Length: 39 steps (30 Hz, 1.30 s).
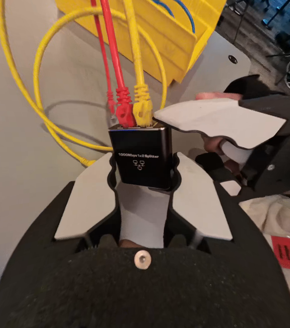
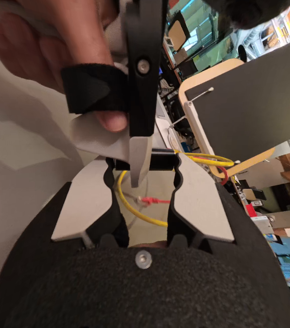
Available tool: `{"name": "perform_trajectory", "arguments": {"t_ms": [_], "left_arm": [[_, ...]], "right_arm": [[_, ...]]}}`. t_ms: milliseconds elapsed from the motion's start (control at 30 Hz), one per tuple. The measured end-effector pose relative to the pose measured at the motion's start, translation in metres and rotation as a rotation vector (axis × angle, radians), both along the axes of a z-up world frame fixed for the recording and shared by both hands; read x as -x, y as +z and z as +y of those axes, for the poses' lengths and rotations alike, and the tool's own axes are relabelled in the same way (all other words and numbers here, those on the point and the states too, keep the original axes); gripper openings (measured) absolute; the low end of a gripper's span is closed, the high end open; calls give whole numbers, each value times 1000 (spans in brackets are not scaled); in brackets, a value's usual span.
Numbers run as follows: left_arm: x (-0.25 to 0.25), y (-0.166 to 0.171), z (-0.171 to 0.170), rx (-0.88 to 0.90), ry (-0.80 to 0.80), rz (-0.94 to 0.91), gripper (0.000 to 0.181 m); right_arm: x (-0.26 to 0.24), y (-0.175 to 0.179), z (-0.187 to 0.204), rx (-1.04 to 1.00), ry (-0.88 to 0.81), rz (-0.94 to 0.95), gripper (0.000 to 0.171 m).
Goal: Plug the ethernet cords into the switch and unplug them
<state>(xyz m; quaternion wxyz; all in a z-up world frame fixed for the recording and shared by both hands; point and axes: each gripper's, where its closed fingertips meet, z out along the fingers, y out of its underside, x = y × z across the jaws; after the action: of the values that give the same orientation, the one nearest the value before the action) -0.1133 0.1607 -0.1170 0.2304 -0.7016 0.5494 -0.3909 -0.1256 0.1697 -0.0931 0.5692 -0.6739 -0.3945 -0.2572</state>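
My left gripper (image 1: 142, 157) is shut on the black switch (image 1: 140, 142) and holds it by its sides, ports pointing away. A red plug (image 1: 124, 113) and a yellow plug (image 1: 142, 111) sit in the ports. A second red plug (image 1: 111, 103) with a clear tip lies just left of them; it shows loose on the table in the right wrist view (image 2: 148, 201). My right gripper (image 2: 143, 161) is open and straddles the switch (image 2: 162, 160). Its upper finger (image 1: 211, 115) touches the port end beside the yellow plug. The left gripper's finger (image 2: 139, 156) crosses in front.
A yellow bin (image 1: 167, 39) with a blue cable (image 1: 191, 19) stands behind on the grey table (image 1: 12, 124). Yellow cable loops (image 1: 37, 79) lie at the left. A clear bag with a red label (image 1: 284, 252) lies at the right. A dark panel (image 2: 247, 106) stands beyond. Less than 4 cm separates the two grippers' tips.
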Motion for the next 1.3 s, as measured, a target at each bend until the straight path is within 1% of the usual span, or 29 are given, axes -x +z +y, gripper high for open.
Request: {"name": "perform_trajectory", "arguments": {"t_ms": [100,167,200,267,300,367,400,467,533,567,633,667,733,800,833,867,933,1067,1167,1233,1300], "left_arm": [[3,-2,-3,65,-51,-10,60],[8,-5,4,-1,-67,11,60],[11,-4,9,-34,-64,11,60],[17,6,11,-70,-101,-27,60],[19,11,9,-91,-136,-49,60],[24,16,-3,-149,-248,-71,60],[26,16,-10,-181,-299,-78,60],[28,18,-22,-189,-370,-104,60],[30,19,-29,-162,-401,-125,60],[31,16,-31,-162,-409,-110,60],[32,9,-34,-182,-429,-83,60],[32,7,-35,-181,-430,-78,60],[29,6,-31,-199,-403,-81,59],[24,9,-20,-262,-323,-95,55],[22,11,-14,-321,-275,-103,49],[20,13,-7,-398,-228,-108,45],[16,18,6,-580,-115,-109,46],[5,12,14,-845,-14,-42,45],[-3,15,22,-1017,46,-21,36],[-6,16,24,-1133,37,-21,27],[-7,17,25,-1228,51,-40,25]], "right_arm": [[6,-1,-3,29,95,111,66],[11,0,-17,108,228,179,64],[11,1,-26,155,295,236,57],[-3,12,-33,223,324,430,43],[-9,14,-33,301,332,550,45],[-16,17,-27,444,324,784,53],[-13,18,-29,517,359,868,53],[-6,20,-31,587,420,959,54],[-1,14,-33,610,451,981,64],[1,14,-34,617,473,1011,63],[6,16,-38,656,530,1088,52],[8,16,-40,679,549,1107,48],[6,13,-37,678,528,1092,46],[-1,15,-31,636,479,1102,45],[-5,16,-26,604,449,1118,44],[-13,17,-21,568,401,1139,29],[-26,17,-10,486,313,1166,28],[-25,14,-6,427,257,1090,28],[-16,14,-5,358,223,973,28],[-11,14,-5,321,199,925,28],[-12,15,-5,285,180,884,28]]}}
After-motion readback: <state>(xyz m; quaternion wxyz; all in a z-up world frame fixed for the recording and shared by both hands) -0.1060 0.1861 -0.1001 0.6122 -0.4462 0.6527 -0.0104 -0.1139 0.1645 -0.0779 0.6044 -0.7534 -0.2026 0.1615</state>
